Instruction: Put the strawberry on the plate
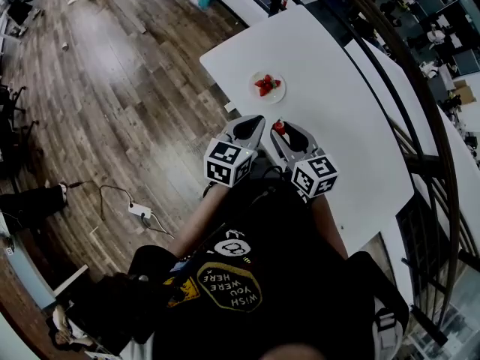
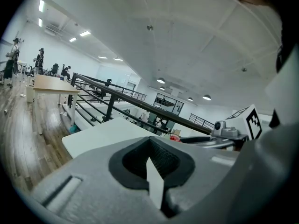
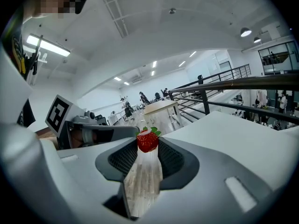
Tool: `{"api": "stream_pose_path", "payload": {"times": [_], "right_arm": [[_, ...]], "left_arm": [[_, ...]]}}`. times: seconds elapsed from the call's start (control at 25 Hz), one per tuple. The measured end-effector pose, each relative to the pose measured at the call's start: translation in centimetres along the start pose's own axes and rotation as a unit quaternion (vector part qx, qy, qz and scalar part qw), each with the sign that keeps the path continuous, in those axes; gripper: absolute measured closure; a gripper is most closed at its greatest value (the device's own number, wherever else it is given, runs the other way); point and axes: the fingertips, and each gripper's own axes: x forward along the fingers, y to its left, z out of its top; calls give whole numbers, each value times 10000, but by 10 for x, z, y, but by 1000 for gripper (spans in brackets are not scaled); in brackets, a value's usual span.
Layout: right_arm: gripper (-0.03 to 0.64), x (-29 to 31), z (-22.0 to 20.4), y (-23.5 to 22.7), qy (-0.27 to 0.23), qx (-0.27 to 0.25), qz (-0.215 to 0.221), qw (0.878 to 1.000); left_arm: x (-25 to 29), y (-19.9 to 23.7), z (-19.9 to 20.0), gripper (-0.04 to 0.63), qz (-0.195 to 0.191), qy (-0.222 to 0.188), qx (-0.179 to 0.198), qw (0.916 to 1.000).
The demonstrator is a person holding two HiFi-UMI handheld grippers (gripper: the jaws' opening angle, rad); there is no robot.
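The white worktop (image 1: 337, 103) lies in front of me. My 2 tools sit side by side over its near edge, just beyond my chest. My left tool (image 1: 257, 121) has its jaws together, with nothing between them. My right tool (image 1: 280, 128) is clamped on 1 strawberry (image 3: 147, 141), pinched at the very tips of the jaws with its green leaves on top. The plate (image 1: 280, 91) rests farther out on the worktop, apart from both tools, and already carries other strawberries (image 1: 264, 85).
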Motion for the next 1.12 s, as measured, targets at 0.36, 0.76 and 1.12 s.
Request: {"api": "stream_pose_path", "payload": {"times": [0.36, 0.76, 1.12], "right_arm": [[476, 15, 8, -25, 256, -166, 145, 9994], [476, 19, 1, -63, 378, -113, 271, 9989], [476, 38, -11, -104, 708, -129, -56, 9974]], "left_arm": [[21, 18, 8, 592, 290, 116, 44, 9995], [52, 8, 1, 592, 354, 376, 54, 9986], [86, 26, -4, 592, 160, 557, 86, 9983]]}}
